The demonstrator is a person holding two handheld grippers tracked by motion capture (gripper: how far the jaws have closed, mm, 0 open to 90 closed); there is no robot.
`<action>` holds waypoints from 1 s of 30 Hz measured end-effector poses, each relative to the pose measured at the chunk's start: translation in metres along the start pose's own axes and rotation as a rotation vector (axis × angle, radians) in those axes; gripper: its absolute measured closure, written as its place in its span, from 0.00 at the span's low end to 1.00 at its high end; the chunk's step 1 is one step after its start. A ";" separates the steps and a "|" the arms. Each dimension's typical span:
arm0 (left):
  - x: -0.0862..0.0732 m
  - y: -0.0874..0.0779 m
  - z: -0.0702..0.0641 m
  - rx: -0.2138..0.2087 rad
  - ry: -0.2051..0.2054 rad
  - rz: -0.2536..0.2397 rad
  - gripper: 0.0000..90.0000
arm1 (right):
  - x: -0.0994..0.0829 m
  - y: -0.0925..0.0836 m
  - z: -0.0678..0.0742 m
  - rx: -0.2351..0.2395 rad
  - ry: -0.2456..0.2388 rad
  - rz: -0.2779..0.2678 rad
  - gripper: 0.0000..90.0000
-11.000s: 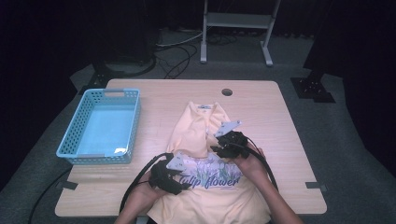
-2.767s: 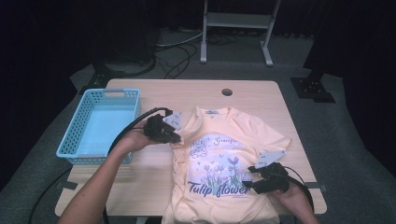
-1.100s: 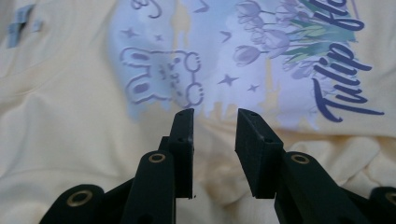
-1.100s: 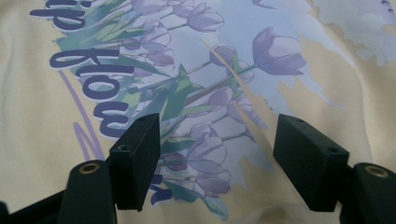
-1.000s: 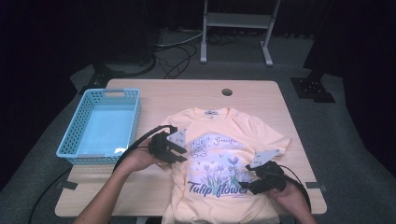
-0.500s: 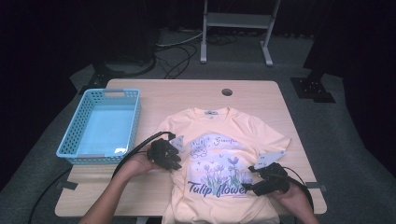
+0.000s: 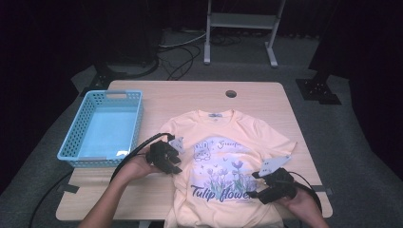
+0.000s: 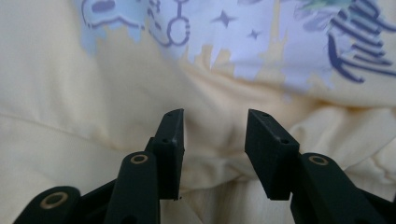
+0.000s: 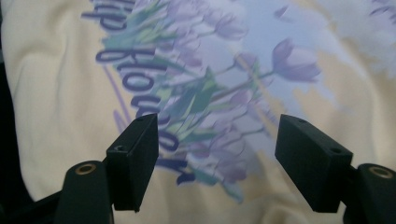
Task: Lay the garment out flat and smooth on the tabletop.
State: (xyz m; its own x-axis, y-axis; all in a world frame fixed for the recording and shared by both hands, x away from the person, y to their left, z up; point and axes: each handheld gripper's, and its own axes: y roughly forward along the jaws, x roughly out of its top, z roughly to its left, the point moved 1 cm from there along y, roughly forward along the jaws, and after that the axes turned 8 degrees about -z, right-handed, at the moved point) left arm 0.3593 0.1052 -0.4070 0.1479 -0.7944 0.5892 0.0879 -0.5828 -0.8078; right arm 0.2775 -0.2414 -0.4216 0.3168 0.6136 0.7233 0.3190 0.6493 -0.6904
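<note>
Lying flat now on the table (image 7: 266, 99), print up: yellow T-shirt (image 7: 237, 137), earlier bunched. Hovering at its left edge, left gripper (image 7: 167, 160), jaws parted, drawn in from farther out. Waiting low over the hem print, right gripper (image 7: 268, 186), wide open. Probably smoothing before folding.

I see soft matt yellow cloth on the t-shirt (image 7: 228, 156), creased, its print flat. Beneath it the table (image 7: 190, 97) looks like smooth pale wood. Left of the shirt, basket (image 7: 102, 128) is perforated blue plastic. My gripper jaws: matt black plastic.
</note>
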 end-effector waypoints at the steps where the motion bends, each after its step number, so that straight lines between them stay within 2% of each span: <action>1: 0.002 0.000 0.000 -0.003 0.005 -0.016 0.62 | 0.004 -0.001 -0.002 -0.011 -0.001 -0.011 0.32; 5: 0.012 0.005 0.000 -0.003 0.011 -0.073 0.53 | 0.018 0.002 -0.018 -0.082 0.015 -0.037 0.29; 8: 0.020 0.016 0.002 0.003 0.007 -0.076 0.47 | 0.027 0.010 -0.032 -0.137 0.034 -0.055 0.28; 10: 0.025 0.023 0.006 -0.004 -0.008 -0.084 0.44 | 0.030 0.017 -0.043 -0.158 0.064 -0.066 0.28; 14: 0.031 0.031 0.012 0.000 -0.016 -0.073 0.40 | 0.035 0.032 -0.062 -0.203 0.096 -0.039 0.27; 17: 0.030 0.035 0.019 -0.007 -0.049 -0.058 0.34 | 0.038 0.040 -0.074 -0.203 0.126 -0.011 0.25; 20: 0.025 0.038 0.025 -0.020 -0.078 -0.049 0.32 | 0.036 0.048 -0.083 -0.174 0.162 0.018 0.23; 22: 0.024 0.038 0.027 -0.034 -0.096 -0.066 0.31 | 0.035 0.054 -0.087 -0.155 0.196 0.047 0.21; 25: 0.023 0.037 0.030 -0.035 -0.100 -0.077 0.31 | 0.037 0.058 -0.090 -0.173 0.184 0.052 0.18; 27: 0.024 0.037 0.033 -0.036 -0.106 -0.063 0.31 | 0.041 0.063 -0.090 -0.180 0.186 0.071 0.15; 30: 0.027 0.037 0.038 -0.017 -0.113 -0.032 0.31 | 0.044 0.066 -0.094 -0.185 0.182 0.066 0.14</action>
State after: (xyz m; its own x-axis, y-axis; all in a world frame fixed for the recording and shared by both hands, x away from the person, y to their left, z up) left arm 0.4045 0.0684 -0.4217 0.2556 -0.7517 0.6080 0.0782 -0.6107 -0.7880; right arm 0.3965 -0.2138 -0.4369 0.4927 0.5503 0.6742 0.4443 0.5070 -0.7386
